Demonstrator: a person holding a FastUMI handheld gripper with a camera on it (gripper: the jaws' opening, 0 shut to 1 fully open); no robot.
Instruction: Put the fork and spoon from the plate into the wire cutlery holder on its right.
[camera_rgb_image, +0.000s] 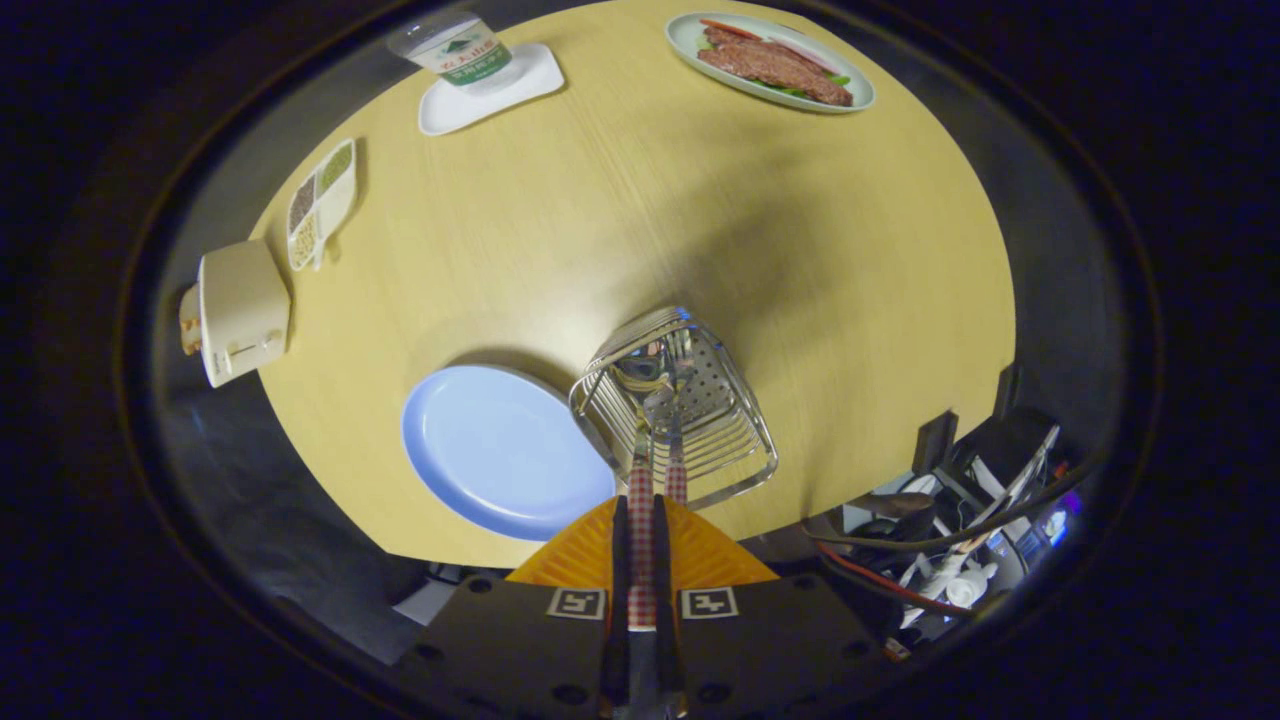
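Cutlery with a checked handle (641, 530) sits pinched tight between the gripper (640, 520) fingers, its metal end down inside the wire cutlery holder (690, 420). A second checked handle (676, 478) stands there too, just right of the bare blue plate (495, 450). Best to lower it straight, then open slowly so nothing tips.

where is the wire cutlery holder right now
In the gripper view, the wire cutlery holder stands on the table just ahead of the fingers, right beside the blue plate.
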